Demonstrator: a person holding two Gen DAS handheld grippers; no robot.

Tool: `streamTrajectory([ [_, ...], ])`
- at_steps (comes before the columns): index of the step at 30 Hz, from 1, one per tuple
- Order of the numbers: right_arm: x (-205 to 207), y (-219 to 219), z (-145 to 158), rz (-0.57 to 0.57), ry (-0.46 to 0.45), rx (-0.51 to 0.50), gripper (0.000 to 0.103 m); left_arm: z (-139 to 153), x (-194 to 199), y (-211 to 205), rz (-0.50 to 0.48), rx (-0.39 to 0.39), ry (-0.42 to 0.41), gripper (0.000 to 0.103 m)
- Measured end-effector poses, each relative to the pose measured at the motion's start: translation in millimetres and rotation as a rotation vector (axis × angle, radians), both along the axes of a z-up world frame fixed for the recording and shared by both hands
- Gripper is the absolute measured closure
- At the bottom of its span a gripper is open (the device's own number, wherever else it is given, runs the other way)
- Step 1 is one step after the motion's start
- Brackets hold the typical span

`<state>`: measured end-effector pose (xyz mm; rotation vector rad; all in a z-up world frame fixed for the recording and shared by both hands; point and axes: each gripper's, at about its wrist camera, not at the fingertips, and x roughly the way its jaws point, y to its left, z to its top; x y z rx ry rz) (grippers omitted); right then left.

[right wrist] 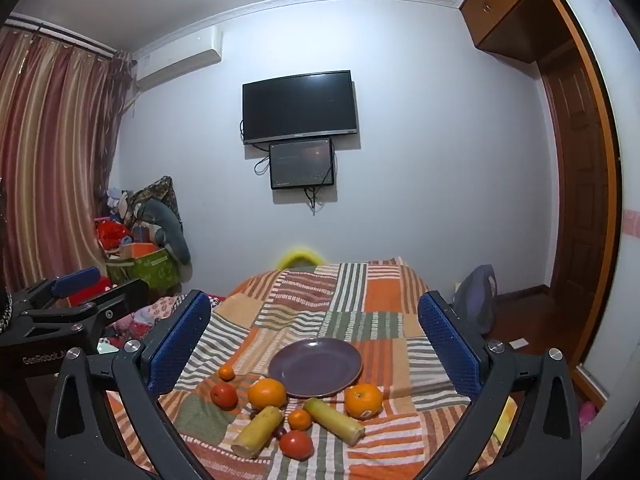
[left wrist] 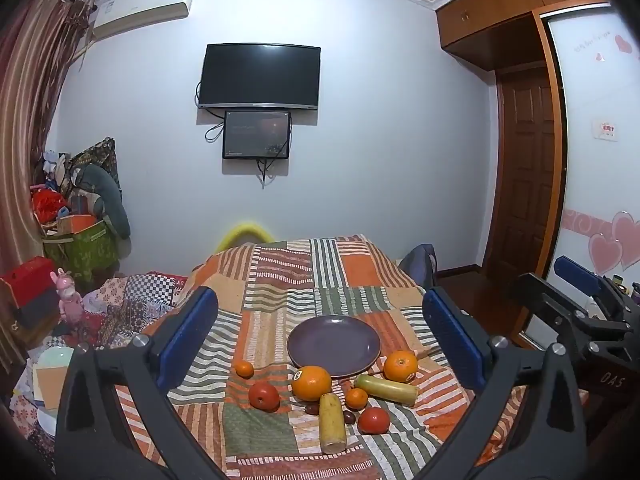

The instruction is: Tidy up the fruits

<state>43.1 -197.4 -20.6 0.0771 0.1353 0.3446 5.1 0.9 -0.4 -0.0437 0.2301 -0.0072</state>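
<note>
An empty purple plate [left wrist: 334,345] [right wrist: 316,367] lies on a patchwork-covered table. In front of it lie loose fruits: two large oranges [left wrist: 311,382] [left wrist: 400,366], two small tangerines [left wrist: 244,369] [left wrist: 356,398], two red tomatoes [left wrist: 264,397] [left wrist: 373,420], two yellow-green cut stalks [left wrist: 332,423] [left wrist: 386,389] and small dark fruits [left wrist: 349,417]. My left gripper [left wrist: 320,336] is open and empty, held back from the fruits. My right gripper [right wrist: 316,336] is open and empty too; it also shows at the left view's right edge [left wrist: 576,296].
The patchwork cloth [left wrist: 280,280] drapes over the table edges. A cluttered bed with a pink toy [left wrist: 70,300] lies left. Boxes and bags [left wrist: 80,232] stand in the corner. A wooden door [left wrist: 524,168] and wardrobe stand right. A television [left wrist: 259,77] hangs on the far wall.
</note>
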Motion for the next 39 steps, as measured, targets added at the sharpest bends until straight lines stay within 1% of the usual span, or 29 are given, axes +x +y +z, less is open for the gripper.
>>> streamTrajectory([
  [15, 0.7, 0.7, -1.0, 0.0, -0.001, 0.002, 0.0, -0.6, 1.1, 0.1, -0.003, -0.002, 0.001, 0.0],
  [21, -0.2, -1.0, 5.7, -0.002, 0.006, 0.001, 0.0, -1.5, 1.3, -1.1, -0.004, 0.002, 0.0, 0.0],
  [39, 1.1, 1.9, -0.5, 0.001, 0.01, -0.005, 0.0, -2.5, 1.6, -2.1, -0.007, 0.0, 0.003, 0.0],
])
